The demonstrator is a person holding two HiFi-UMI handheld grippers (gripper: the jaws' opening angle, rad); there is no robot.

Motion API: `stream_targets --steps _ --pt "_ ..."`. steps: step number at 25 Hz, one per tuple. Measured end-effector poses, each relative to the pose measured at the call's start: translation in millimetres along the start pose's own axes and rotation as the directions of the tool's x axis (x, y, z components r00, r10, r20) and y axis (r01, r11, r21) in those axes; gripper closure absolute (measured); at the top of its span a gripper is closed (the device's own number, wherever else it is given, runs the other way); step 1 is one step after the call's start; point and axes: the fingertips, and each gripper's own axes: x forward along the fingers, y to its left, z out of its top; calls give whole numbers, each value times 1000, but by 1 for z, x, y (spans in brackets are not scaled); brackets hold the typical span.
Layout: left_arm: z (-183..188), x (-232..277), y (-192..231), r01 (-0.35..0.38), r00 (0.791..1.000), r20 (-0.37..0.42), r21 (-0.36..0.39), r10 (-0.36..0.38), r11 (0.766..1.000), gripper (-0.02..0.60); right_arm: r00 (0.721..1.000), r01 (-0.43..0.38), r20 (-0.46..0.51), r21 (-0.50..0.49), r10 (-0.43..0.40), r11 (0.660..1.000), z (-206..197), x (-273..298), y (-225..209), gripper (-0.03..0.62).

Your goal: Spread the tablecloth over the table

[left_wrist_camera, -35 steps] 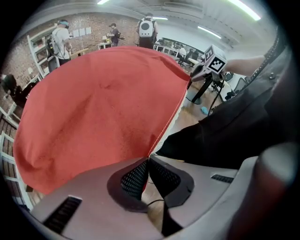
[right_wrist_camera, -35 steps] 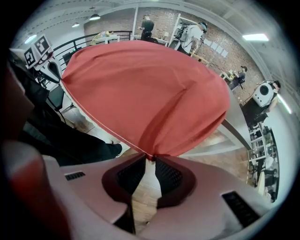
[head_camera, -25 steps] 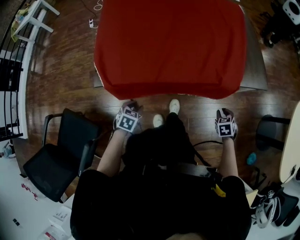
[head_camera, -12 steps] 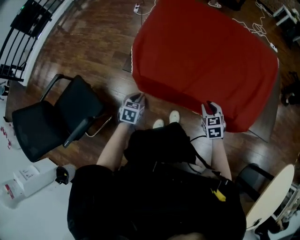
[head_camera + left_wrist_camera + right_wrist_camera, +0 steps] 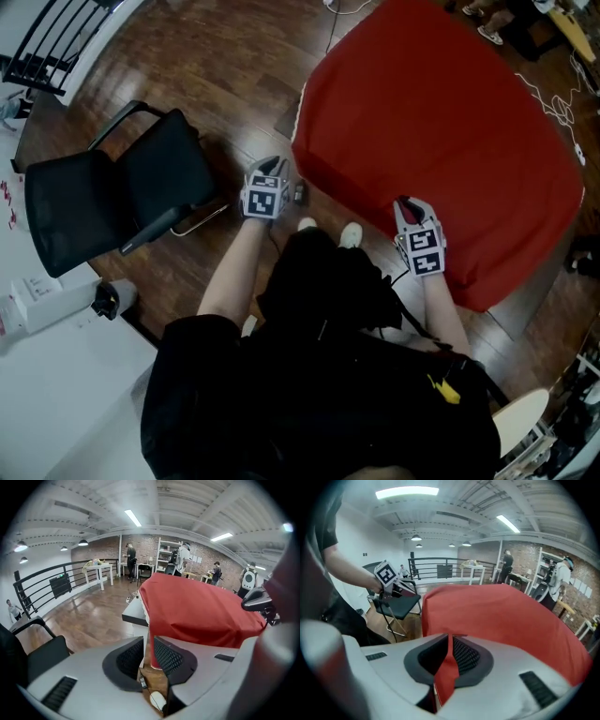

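Bright strip lights (image 5: 407,492) above the tablecloth (image 5: 501,616) — fisheye corners go black, the floor (image 5: 234,75) beside it shows soft glare.

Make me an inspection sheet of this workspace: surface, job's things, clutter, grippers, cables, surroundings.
Surface: table, almost wholly covered; bare edges show at the corners.
Job's things: red tablecloth draped over the table, its hem hanging down the sides.
Clutter: nothing seen on the cloth.
Grippers: left gripper has just been closing, its jaws narrowly apart with nothing between them; right gripper has just closed on the tablecloth's edge.
Cables: white cable loose on the floor beyond the table.
Surroundings: wooden floor, black chair to the left, black railing, people at far desks.
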Motion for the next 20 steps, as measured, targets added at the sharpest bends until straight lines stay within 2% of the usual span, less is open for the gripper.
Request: stream_targets --steps 3,5,7,8,9,10,11,12,14,16,17,18,20 --pt "-7 4 5 21 1000 -9 -18 -21 1000 515 990 -142 -1 -6 142 990 50 46 43 556" --pt "-9 6 11 35 999 -12 -26 -35 999 515 973 -229 4 42 229 973 87 83 72 513" --pt "-9 3 17 54 999 -3 -18 -54 998 525 960 -275 -14 118 278 954 114 119 101 513" --pt "-10 -1 20 63 998 2 -7 -63 998 537 958 -272 -47 167 283 948 118 137 115 513" --pt "-14 -6 22 73 997 4 -1 -73 997 537 957 -248 -94 224 274 943 117 155 127 513" --pt "-19 -12 24 82 997 1 -2 -82 997 537 956 -205 -149 280 254 938 111 170 137 474" --pt "-26 -18 27 90 996 -4 -9 -90 996 537 953 -152 -202 327 226 933 104 183 143 386" --pt "-33 -23 29 95 995 -9 -18 -95 995 537 950 -98 -245 357 195 929 97 193 147 355" --pt "-47 -30 35 101 995 -15 -34 -101 994 537 948 -22 -288 356 132 934 92 206 150 355" --pt "-57 -33 41 103 994 -18 -56 -104 993 537 949 16 -304 316 85 949 93 212 150 355" --pt "-61 -34 43 102 994 -19 -69 -103 992 537 948 35 -310 308 66 951 93 213 148 359" --pt "-64 -35 45 101 995 -19 -82 -103 992 538 948 59 -317 313 45 948 93 214 145 389" --pt "-65 -35 51 101 995 -10 -101 -103 990 537 945 108 -326 356 15 928 91 215 134 531"
